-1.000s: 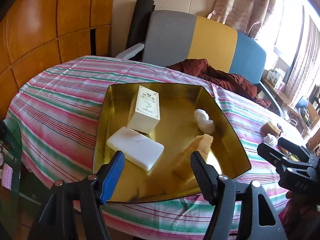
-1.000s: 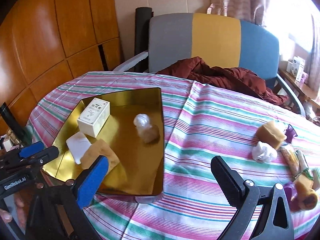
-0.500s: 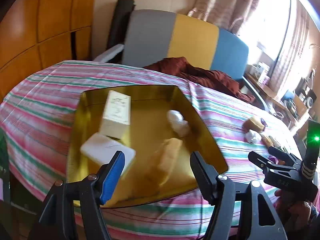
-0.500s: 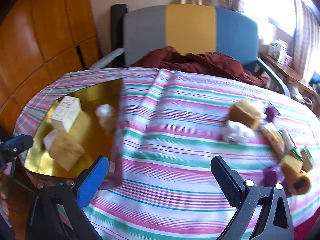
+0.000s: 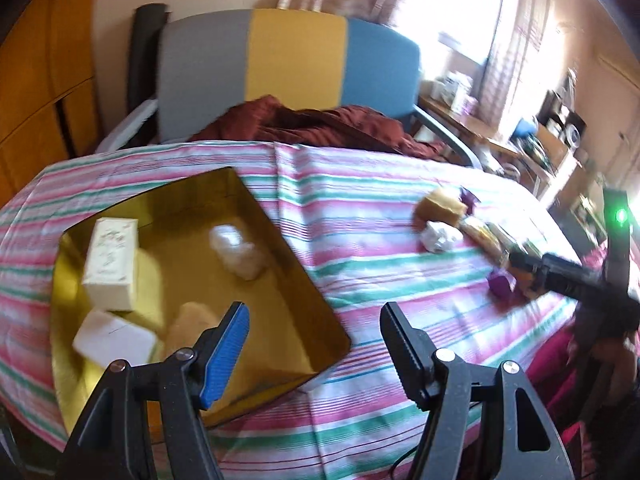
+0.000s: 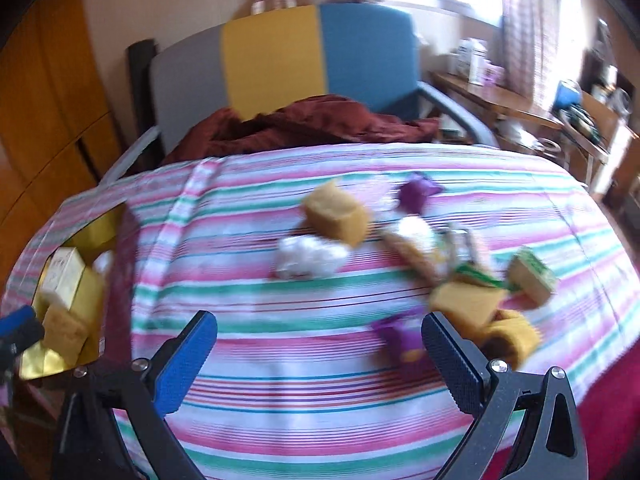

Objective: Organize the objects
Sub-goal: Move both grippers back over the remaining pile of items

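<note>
A gold tray [image 5: 304,280] sits at the table's left and holds a cream box [image 5: 110,262], a white block [image 5: 112,340], a tan sponge [image 5: 192,320] and a white wad [image 5: 240,248]. The tray also shows in the right wrist view [image 6: 92,236]. My left gripper [image 5: 314,344] is open and empty over the tray's near right corner. My right gripper [image 6: 320,360] is open and empty above the cloth. Ahead of it lie a tan block [image 6: 336,214], a white wad [image 6: 308,260], purple wrappers [image 6: 400,340], yellow blocks [image 6: 468,304] and a green-topped block [image 6: 532,276].
The round table wears a pink, green and white striped cloth [image 6: 280,380]. A grey, yellow and blue chair [image 6: 280,48] with a dark red cloth [image 6: 304,124] stands behind it. Wood panels are at the left, a cluttered desk [image 6: 520,104] at the right.
Both grippers have swung to the right. The tray has slid to the left of both views and the loose pile at the table's right has come closer to my right gripper. Both views are blurred.
</note>
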